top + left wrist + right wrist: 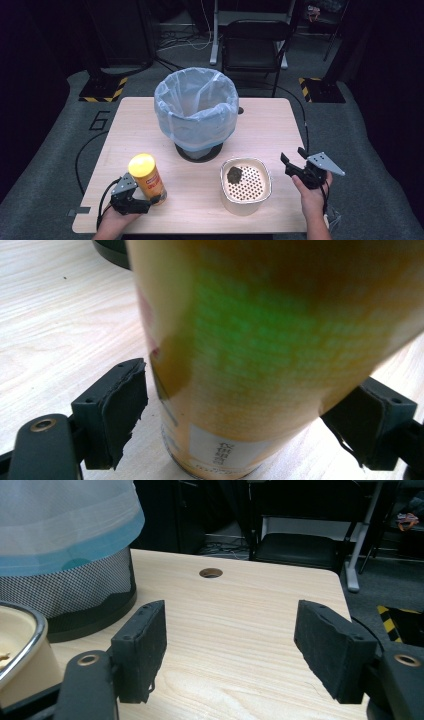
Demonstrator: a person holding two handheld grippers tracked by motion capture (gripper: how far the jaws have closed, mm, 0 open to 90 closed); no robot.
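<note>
- The table (150, 120) is pale wood with fine grain.
- The canister (148, 180) near the front left corner is orange with a yellow lid.
- The bin (196, 107) towards the rear edge has black mesh and a pale blue liner.
- The bowl (245, 186) near the front edge is cream, its insert dotted with holes.
- The lump (234, 174) in it is dark olive.
- The left gripper (245, 415) and right gripper (232, 650) have black jaws.

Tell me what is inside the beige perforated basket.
One dark, crumpled clump lies on the perforated insert of the basket, toward its far left. Whatever sits beneath the insert is hidden.
</note>
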